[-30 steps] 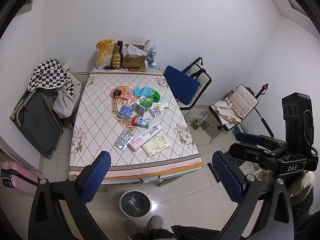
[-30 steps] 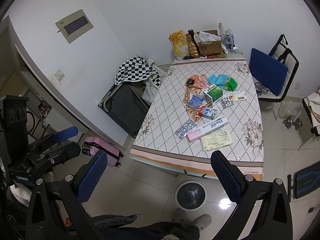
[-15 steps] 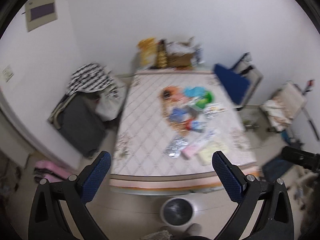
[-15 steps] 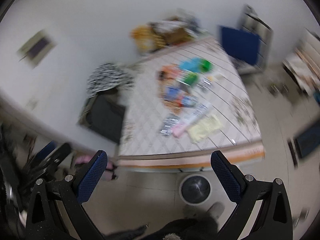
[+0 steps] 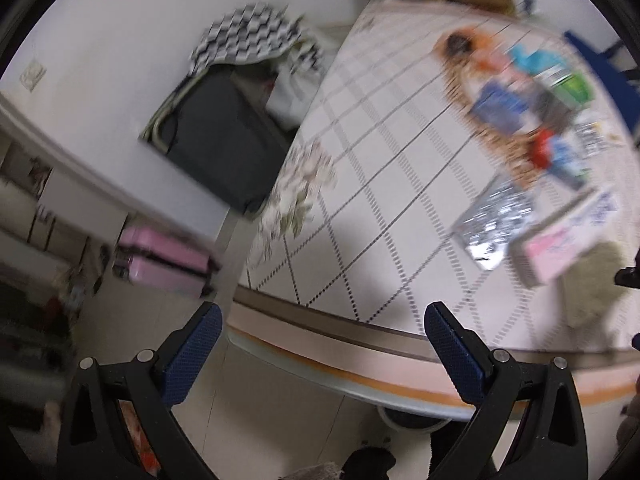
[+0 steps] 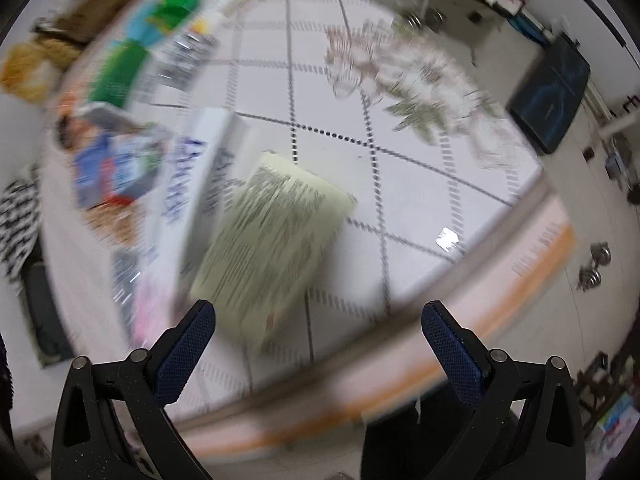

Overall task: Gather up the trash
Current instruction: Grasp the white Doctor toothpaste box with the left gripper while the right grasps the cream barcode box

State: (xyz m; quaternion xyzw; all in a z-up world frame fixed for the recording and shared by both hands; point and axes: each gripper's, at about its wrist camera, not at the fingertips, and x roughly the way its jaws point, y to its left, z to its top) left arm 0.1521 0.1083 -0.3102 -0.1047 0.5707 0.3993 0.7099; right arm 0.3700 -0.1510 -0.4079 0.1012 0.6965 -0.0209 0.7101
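Trash lies on a table with a diamond-pattern cloth (image 5: 372,184). In the blurred right wrist view a pale yellow-green leaflet (image 6: 272,248) lies just ahead of my open, empty right gripper (image 6: 318,320), with a long white and pink box (image 6: 188,200) to its left. In the left wrist view my open, empty left gripper (image 5: 322,320) hangs over the table's near left edge. A silver blister pack (image 5: 492,224) and the pink box (image 5: 560,240) lie to its right. Blue, green and orange packets (image 5: 520,76) lie farther back.
A dark suitcase (image 5: 224,144) under a checked cloth (image 5: 248,36) and a pink case (image 5: 160,260) stand left of the table. A round bin's rim (image 5: 408,424) shows under the table's near edge. A dark mat (image 6: 552,100) and dumbbells (image 6: 592,268) lie on the floor at the right.
Both grippers have dropped from a high overview down close to the table's near edge. The left swung toward the left corner, the right toward the leaflet. Both stay open.
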